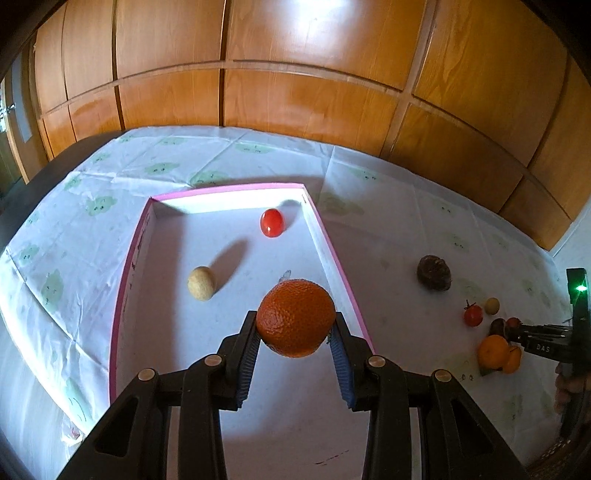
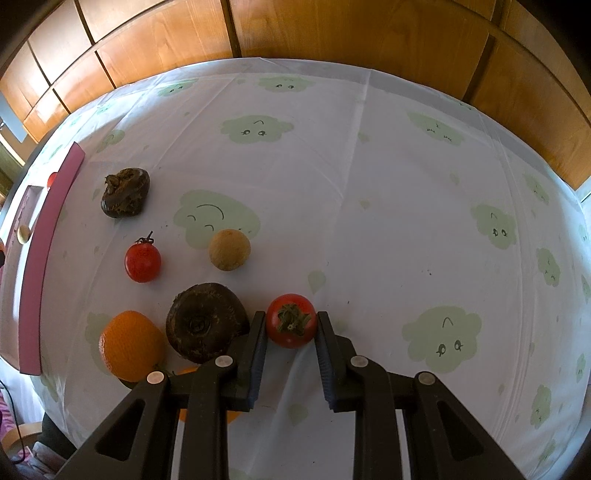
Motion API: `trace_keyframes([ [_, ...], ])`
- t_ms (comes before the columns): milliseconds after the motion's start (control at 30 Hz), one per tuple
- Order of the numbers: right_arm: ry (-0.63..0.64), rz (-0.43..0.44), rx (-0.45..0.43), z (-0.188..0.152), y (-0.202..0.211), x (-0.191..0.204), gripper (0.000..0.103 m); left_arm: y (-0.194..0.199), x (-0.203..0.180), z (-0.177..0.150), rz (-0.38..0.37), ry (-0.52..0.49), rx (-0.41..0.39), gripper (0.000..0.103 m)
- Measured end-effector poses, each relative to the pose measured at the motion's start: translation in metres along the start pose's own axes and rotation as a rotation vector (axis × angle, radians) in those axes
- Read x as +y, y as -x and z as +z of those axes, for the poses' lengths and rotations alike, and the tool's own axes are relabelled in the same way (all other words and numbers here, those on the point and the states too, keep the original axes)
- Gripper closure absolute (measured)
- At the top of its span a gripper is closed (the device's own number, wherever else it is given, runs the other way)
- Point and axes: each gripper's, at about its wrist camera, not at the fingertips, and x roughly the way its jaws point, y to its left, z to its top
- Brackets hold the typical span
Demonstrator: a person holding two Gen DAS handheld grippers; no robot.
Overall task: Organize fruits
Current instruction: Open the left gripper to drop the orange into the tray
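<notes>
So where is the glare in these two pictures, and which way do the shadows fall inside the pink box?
Left wrist view: strong glare on the wooden cabinet at the top and on the far inner wall of the pink box; the tomato and the small tan fruit cast shadows up and to the right. Right wrist view: softer light, no hard glare; the fisheye bends the tablecloth edge into a curve.

Cloth-covered counter (image 2: 369, 184): pink-rimmed box (image 1: 236, 190) at left, beets (image 2: 125, 192), tomato (image 2: 143, 262), orange (image 2: 131, 345) loose beside it.

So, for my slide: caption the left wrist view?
Left gripper holds an orange over the pink-rimmed box containing two small fruits.
</notes>
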Motion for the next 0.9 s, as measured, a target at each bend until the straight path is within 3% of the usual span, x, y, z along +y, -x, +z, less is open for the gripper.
trace_keyframes([
  [400,0.004,-0.004,0.003,0.001,0.001,0.002,0.077,-0.035,0.019,0.017,-0.049,0.088,0.105,0.065],
  [600,0.004,-0.003,0.003,0.001,0.000,0.001,0.077,-0.051,0.023,0.036,-0.033,0.073,0.100,0.065],
  [667,0.003,-0.002,0.003,0.001,0.000,0.000,0.077,-0.053,0.025,0.040,-0.025,0.078,0.093,0.060],
  [733,0.004,-0.003,0.004,0.001,-0.001,0.000,0.077,-0.049,0.027,0.044,-0.029,0.087,0.068,0.053],
  [900,0.004,-0.005,0.003,0.001,-0.001,-0.001,0.077,-0.032,0.025,0.038,0.024,0.056,0.015,0.053],
])
